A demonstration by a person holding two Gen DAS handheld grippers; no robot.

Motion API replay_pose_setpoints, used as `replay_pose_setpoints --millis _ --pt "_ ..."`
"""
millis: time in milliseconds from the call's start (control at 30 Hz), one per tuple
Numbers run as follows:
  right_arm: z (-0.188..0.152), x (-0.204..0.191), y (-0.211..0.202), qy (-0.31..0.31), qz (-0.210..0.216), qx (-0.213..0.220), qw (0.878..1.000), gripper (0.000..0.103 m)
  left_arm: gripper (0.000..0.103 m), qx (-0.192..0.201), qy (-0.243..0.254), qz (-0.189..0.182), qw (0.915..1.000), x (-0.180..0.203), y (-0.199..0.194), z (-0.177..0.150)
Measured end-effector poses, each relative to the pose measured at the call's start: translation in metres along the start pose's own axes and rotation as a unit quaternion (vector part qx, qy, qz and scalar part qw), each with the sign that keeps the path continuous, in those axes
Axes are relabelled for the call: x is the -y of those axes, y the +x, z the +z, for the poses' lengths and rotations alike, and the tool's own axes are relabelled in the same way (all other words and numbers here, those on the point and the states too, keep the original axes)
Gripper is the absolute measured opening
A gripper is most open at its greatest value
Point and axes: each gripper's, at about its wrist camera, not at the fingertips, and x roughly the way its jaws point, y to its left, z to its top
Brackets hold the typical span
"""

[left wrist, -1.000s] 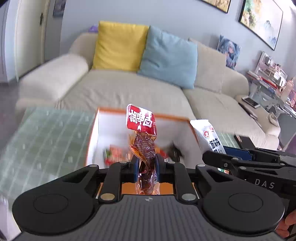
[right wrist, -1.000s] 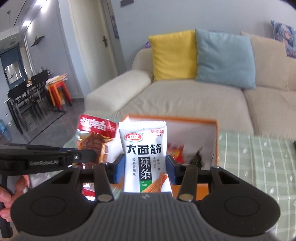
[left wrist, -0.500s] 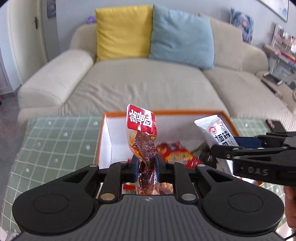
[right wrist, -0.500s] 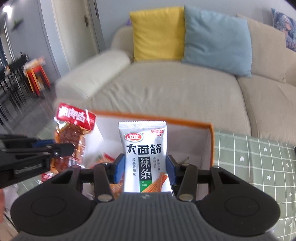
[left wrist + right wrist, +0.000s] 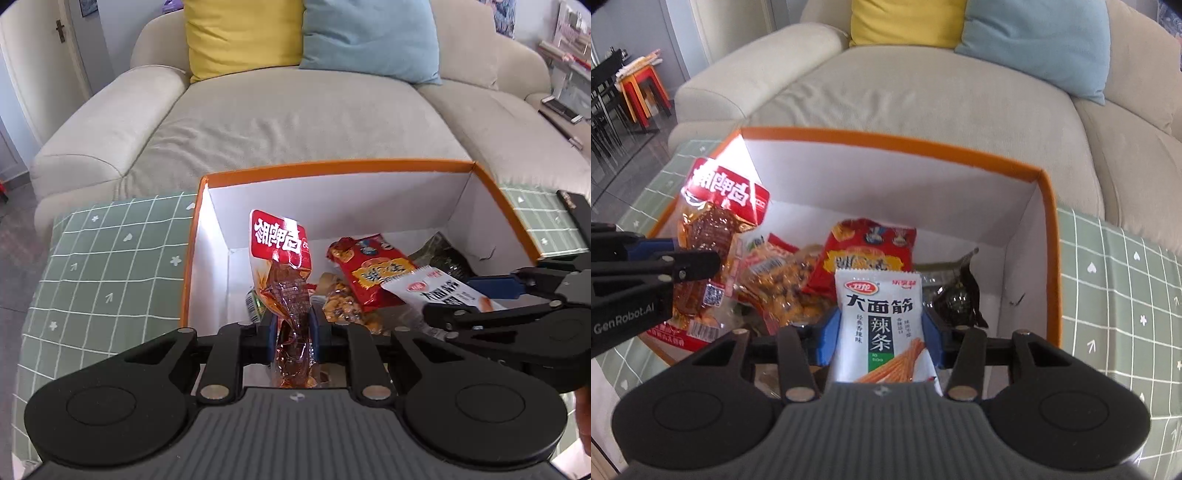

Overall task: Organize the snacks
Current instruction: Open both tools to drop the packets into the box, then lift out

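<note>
An orange-rimmed white box (image 5: 332, 164) stands on the table and holds several snack packets, among them a red one (image 5: 373, 269) and a bag of nuts (image 5: 340, 306). My left gripper (image 5: 293, 325) is shut on a red-topped dried-meat packet (image 5: 279, 240), held upright over the box's left half. To its right, over the box, my right gripper (image 5: 879, 325) holds a white spicy-strip packet (image 5: 879, 306). Its jaws are opening, with the blue pads still at the packet's sides. In the right wrist view the left gripper (image 5: 690, 254) shows at the left edge, still holding the meat packet (image 5: 724, 192).
A green checked tablecloth (image 5: 110, 266) covers the table on both sides of the box. Behind it runs a beige sofa (image 5: 295, 110) with a yellow cushion (image 5: 240, 33) and a blue cushion (image 5: 369, 37). A black object (image 5: 576, 218) lies on the table at far right.
Both grippers have come forward and down over the box, tilting downward, each keeping its packet. The box's contents now show fully.
</note>
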Motion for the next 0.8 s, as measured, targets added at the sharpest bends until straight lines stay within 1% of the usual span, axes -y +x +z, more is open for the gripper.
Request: replay_pose_setpoints --millis 33,67,133,167,200,267,333,400,467,533,600,633,700,767,800 --pt "-0.001 0.000 0.000 0.001 -0.001 -0.003 1.000 0.048 0.019 -0.002 0.002 0.007 1.0000 0.001 0.000 0.000" --pt "-0.002 0.001 0.001 0.002 -0.002 -0.005 1.000 0.050 0.020 -0.002 0.003 0.018 0.9998 0.002 0.000 0.000" --pt "-0.005 0.003 -0.002 0.004 -0.002 -0.004 1.000 0.054 0.024 0.009 0.008 0.044 0.9990 0.003 -0.005 -0.001" --pt "-0.007 0.004 -0.005 0.006 -0.001 -0.002 1.000 0.056 0.032 0.012 0.010 0.049 0.9987 0.003 -0.008 -0.002" --pt "-0.008 0.005 -0.009 0.009 -0.001 -0.001 1.000 0.057 0.036 0.013 0.009 0.046 0.9988 0.003 -0.011 -0.002" --pt "-0.010 0.007 -0.017 0.014 -0.002 0.005 1.000 0.060 0.043 0.017 0.006 0.037 0.9991 0.002 -0.017 -0.001" --pt "-0.011 0.008 -0.028 0.015 -0.002 0.014 1.000 0.064 0.049 0.027 0.013 0.046 0.9985 0.006 -0.027 -0.001" --pt "-0.010 0.008 -0.040 0.013 -0.001 0.029 1.000 0.068 0.060 0.044 0.027 0.060 0.9968 0.012 -0.041 0.000" --pt "-0.010 0.009 -0.057 0.010 0.001 0.048 0.999 0.073 0.064 0.063 0.032 0.065 0.9954 0.014 -0.056 0.001" --pt "-0.009 0.009 -0.078 0.008 0.000 0.070 0.998 0.078 0.066 0.083 0.030 0.070 0.9936 0.015 -0.073 0.003" --pt "-0.009 0.011 -0.100 0.009 -0.003 0.097 0.995 0.083 0.072 0.110 0.025 0.075 0.9908 0.015 -0.092 0.004" --pt "-0.009 0.012 -0.113 0.011 -0.004 0.111 0.994 0.088 0.074 0.123 0.022 0.077 0.9892 0.014 -0.101 0.006" --pt "-0.010 0.013 -0.136 0.016 -0.007 0.138 0.990 0.089 0.074 0.155 0.017 0.080 0.9846 0.013 -0.122 0.005" --pt "-0.012 0.013 -0.158 0.021 -0.008 0.165 0.986 0.095 0.074 0.177 0.018 0.083 0.9805 0.012 -0.141 0.004" --pt "-0.014 0.013 -0.170 0.025 -0.010 0.180 0.983 0.096 0.074 0.187 0.019 0.086 0.9784 0.013 -0.148 0.003"
